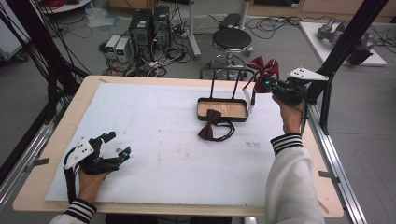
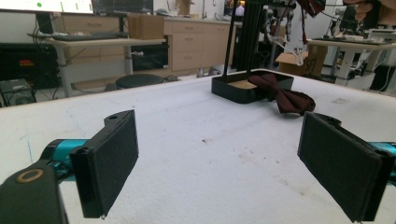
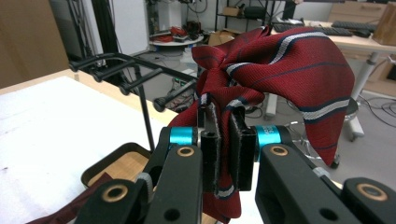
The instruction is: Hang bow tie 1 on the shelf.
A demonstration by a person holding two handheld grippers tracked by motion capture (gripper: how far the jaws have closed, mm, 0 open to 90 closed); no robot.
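A red striped bow tie [image 1: 264, 69] hangs in the air beside the black rack [image 1: 227, 71], and my right gripper [image 1: 271, 84] is shut on it. In the right gripper view the same striped bow tie [image 3: 280, 60] bulges above the gripper [image 3: 224, 116], pinched at its knot. A dark maroon bow tie [image 1: 210, 126] lies on the white mat, touching the front of the black tray [image 1: 223, 110]. My left gripper [image 1: 116, 144] rests open at the near left of the mat, nothing between its pads [image 2: 112, 158]. From the left gripper view, the maroon bow tie [image 2: 285, 95] leans on the tray [image 2: 233, 91].
The rack's prongs [image 3: 126, 70] stick out above the tray's wooden floor [image 3: 123, 168]. The white mat [image 1: 154, 140] covers most of the wooden table. Behind the table are a black stool [image 1: 232, 39], computer towers [image 1: 149, 25] and cables on the floor.
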